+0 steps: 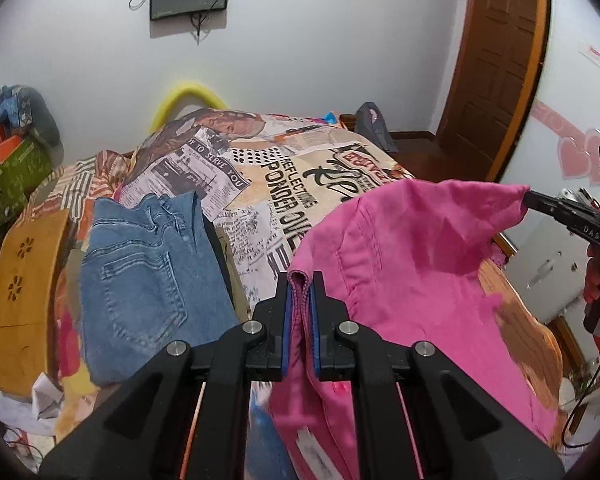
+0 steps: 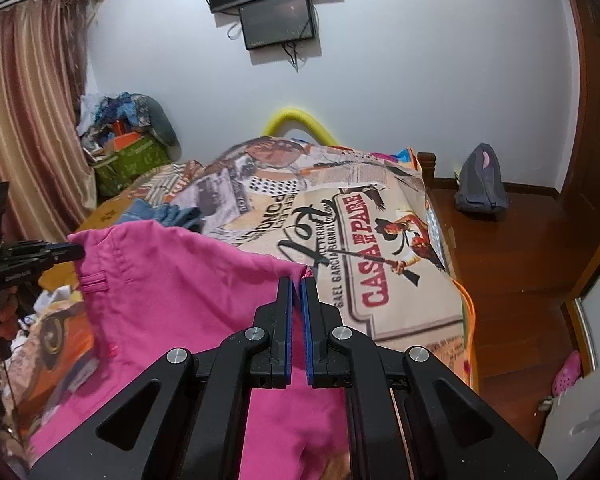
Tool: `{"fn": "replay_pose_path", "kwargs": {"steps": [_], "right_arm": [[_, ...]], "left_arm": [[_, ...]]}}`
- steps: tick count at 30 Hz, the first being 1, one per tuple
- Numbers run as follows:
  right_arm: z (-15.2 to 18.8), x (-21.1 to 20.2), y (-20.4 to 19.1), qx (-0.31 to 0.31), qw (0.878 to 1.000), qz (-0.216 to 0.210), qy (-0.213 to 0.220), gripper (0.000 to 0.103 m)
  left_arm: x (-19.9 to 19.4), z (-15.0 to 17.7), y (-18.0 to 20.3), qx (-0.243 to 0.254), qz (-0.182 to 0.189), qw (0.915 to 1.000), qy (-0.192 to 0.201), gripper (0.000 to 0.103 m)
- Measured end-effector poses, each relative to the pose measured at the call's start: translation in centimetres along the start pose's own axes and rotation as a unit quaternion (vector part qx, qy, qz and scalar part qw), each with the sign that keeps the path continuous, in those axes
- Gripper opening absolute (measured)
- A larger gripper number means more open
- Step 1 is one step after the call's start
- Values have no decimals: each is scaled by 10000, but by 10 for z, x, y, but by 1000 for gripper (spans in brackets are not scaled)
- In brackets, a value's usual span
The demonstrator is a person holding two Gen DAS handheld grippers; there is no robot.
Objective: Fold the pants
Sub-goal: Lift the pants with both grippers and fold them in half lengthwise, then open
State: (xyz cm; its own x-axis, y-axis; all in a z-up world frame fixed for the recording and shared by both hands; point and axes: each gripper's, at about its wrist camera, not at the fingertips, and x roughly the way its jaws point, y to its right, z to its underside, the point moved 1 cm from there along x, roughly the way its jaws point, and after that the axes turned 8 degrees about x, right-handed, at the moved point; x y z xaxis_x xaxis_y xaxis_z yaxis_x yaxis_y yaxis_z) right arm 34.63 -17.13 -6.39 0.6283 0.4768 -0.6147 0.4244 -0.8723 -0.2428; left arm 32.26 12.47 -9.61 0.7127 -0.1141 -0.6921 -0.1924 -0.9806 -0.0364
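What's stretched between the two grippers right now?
The pink pants, held up above the bed: the left gripper and right gripper each clamp an end of the waistband, which spans the gap. Both wrist views show it.

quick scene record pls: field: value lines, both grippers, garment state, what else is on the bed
left gripper: shut on pink pants, pinching one end of the waist edge
right gripper: shut on pink pants, pinching the other end
pink pants: held up by the waist between both grippers, stretched out, legs hanging down, not yet folded
jeans: blue denim, lying folded on the bed, back pocket up
bed cover: printed newspaper-style blanket
backpack: grey, on the wooden floor by the wall
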Motion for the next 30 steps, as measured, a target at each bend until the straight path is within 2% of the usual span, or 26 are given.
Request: {"fn": "replay_pose_path", "kwargs": {"steps": [7, 14, 17, 22, 30], "right_arm": [[28, -56, -10, 153, 9997, -79, 157, 4], [66, -95, -15, 261, 9995, -115, 164, 4], [83, -104, -15, 292, 9994, -161, 54, 4], [116, -117, -16, 358, 9990, -184, -184, 4], [178, -110, -19, 644, 9951, -176, -726, 4]], "left_arm": [[-57, 31, 25, 173, 92, 9997, 138, 7], [-90, 76, 48, 347, 145, 9992, 101, 7], [-100, 99, 55, 345, 253, 9990, 88, 7], [-103, 137, 67, 333, 430, 9983, -210, 7], [-100, 185, 84, 262, 560, 9962, -612, 7]]}}
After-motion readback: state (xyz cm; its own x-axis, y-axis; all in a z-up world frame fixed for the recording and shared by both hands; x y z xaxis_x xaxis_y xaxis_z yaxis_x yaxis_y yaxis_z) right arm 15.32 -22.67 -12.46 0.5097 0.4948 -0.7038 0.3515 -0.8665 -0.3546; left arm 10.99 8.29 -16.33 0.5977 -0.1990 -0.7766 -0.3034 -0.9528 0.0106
